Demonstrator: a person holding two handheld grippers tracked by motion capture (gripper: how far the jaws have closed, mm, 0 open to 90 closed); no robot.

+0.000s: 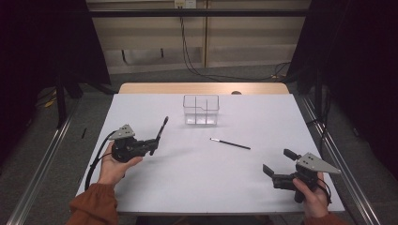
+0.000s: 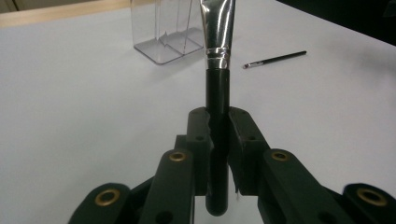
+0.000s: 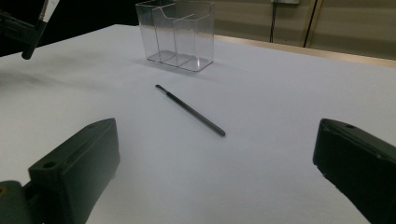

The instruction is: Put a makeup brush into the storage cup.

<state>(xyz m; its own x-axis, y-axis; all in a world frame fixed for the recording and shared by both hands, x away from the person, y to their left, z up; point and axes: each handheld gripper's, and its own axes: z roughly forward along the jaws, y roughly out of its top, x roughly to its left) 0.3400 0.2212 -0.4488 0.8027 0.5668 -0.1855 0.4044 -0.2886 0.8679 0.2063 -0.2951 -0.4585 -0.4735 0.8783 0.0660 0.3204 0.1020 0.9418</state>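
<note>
- High view: my left gripper (image 1: 152,146) sits at the table's (image 1: 187,178) left side, jaws clamped on a black-handled makeup brush (image 1: 161,131) that angles up and away toward the clear divided organizer (image 1: 201,110). My right gripper (image 1: 278,165) rests at the near right, jaws apart and empty. A thin black pencil (image 1: 230,144) lies flat between organizer and right gripper.
- Left gripper view: my jaws are pressed together on the brush handle (image 2: 217,107); its silver ferrule (image 2: 217,32) rises just beside the organizer (image 2: 163,32). The pencil (image 2: 275,59) lies further right.
- Right gripper view: my jaws stand wide apart, nothing between them. The pencil (image 3: 190,110) lies ahead, the organizer (image 3: 177,35) behind it.
</note>
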